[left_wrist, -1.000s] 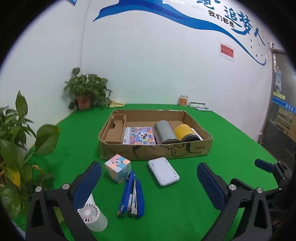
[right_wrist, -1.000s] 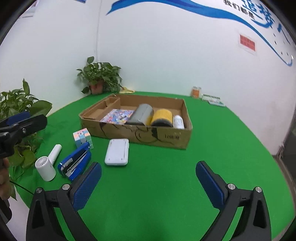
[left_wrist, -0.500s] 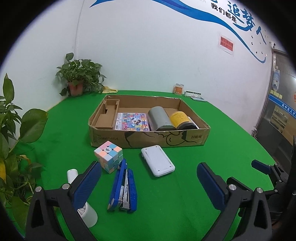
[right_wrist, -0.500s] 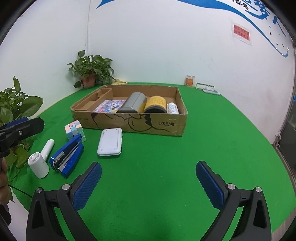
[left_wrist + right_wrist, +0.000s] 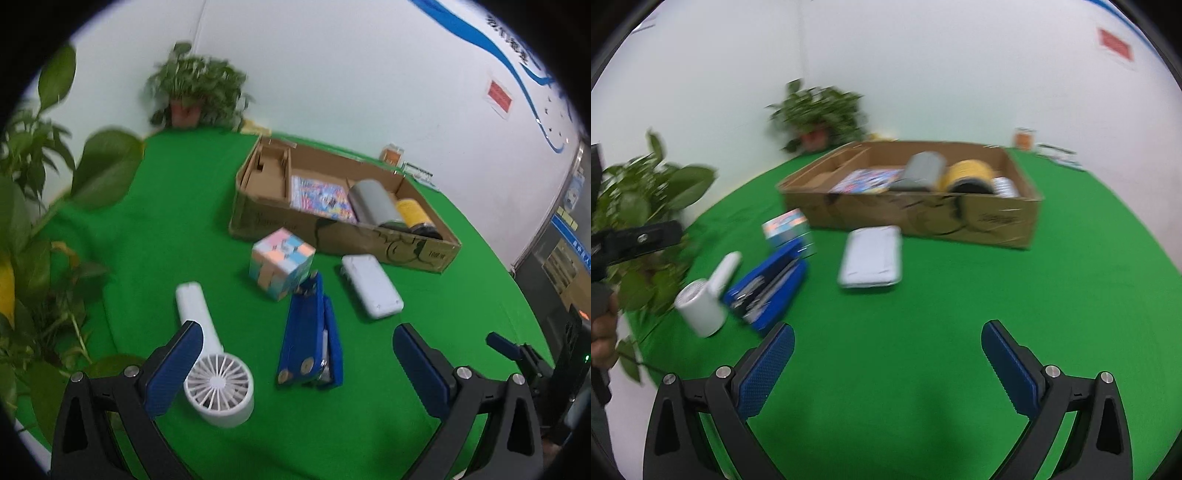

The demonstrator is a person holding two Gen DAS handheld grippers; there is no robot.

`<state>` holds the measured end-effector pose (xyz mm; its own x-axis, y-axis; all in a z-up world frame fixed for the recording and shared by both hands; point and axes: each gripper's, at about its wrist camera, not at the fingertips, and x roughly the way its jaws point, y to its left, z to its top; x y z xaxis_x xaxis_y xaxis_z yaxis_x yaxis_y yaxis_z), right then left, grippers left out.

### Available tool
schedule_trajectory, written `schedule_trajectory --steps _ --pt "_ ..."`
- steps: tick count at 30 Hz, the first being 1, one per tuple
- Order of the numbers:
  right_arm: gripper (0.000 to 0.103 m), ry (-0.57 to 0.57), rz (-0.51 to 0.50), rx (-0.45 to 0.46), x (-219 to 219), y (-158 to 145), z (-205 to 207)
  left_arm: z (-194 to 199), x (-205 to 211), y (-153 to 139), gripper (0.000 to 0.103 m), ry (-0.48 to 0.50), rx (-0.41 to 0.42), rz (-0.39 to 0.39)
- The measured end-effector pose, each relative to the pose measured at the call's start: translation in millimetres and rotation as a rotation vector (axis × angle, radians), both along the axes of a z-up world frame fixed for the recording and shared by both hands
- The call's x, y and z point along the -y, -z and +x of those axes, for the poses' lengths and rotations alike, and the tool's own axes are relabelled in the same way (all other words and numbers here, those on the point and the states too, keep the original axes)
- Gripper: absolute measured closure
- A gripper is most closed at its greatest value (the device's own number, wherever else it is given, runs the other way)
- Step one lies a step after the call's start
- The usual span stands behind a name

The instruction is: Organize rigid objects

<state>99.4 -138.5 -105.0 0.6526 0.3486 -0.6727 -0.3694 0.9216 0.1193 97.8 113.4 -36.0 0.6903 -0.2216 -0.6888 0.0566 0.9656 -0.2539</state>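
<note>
Office-like room: slogan mural wall, potted plant, green-felt table.

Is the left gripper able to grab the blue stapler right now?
Probably yes. The left gripper has its jaws wide open, and the blue stapler lies flat on the green table right between them with nothing on top. The white fan sits close beside it.

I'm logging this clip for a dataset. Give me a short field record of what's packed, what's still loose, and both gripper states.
box: cardboard box on green table
in box: picture book, grey cylinder, yellow can
loose: cube, blue stapler, white fan, white case
left hand-held gripper: open, empty
right hand-held gripper: open, empty
</note>
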Motion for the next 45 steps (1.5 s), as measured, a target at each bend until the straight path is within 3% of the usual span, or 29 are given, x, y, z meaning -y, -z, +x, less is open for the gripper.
schedule_trajectory --steps 6,8,9,11,13,16,22,29,39,45 --pt "0.001 -0.111 0.080 -0.094 -32 15 8 30 21 22 0.001 0.131 -0.087 -0.067" --pt "0.001 -0.120 0.078 -0.101 -35 18 7 48 30 36 0.001 0.152 -0.160 -0.041" --pt "0.001 -0.119 0.074 -0.102 -34 19 7 58 36 44 0.004 0.165 -0.205 -0.010" --pt "0.001 -0.098 0.069 -0.114 -29 22 4 71 43 60 0.028 0.182 -0.284 0.009" --pt "0.001 -0.067 0.069 -0.128 -22 27 0 78 49 71 0.039 0.209 -0.346 0.005" --pt "0.001 -0.011 0.083 -0.139 -8 31 -4 83 57 84 0.051 0.223 -0.406 0.084" --pt "0.001 0.095 0.127 -0.153 26 37 -12 83 61 86 0.051 0.222 -0.414 0.075" --pt "0.001 0.175 0.135 -0.122 56 31 -25 65 98 91 0.051 0.287 -0.452 -0.139" --pt "0.001 0.291 0.153 -0.120 100 24 -46 65 154 113 0.051 0.322 -0.495 -0.533" --pt "0.001 0.309 0.163 -0.126 95 28 -53 70 158 122 0.046 0.314 -0.501 -0.626"
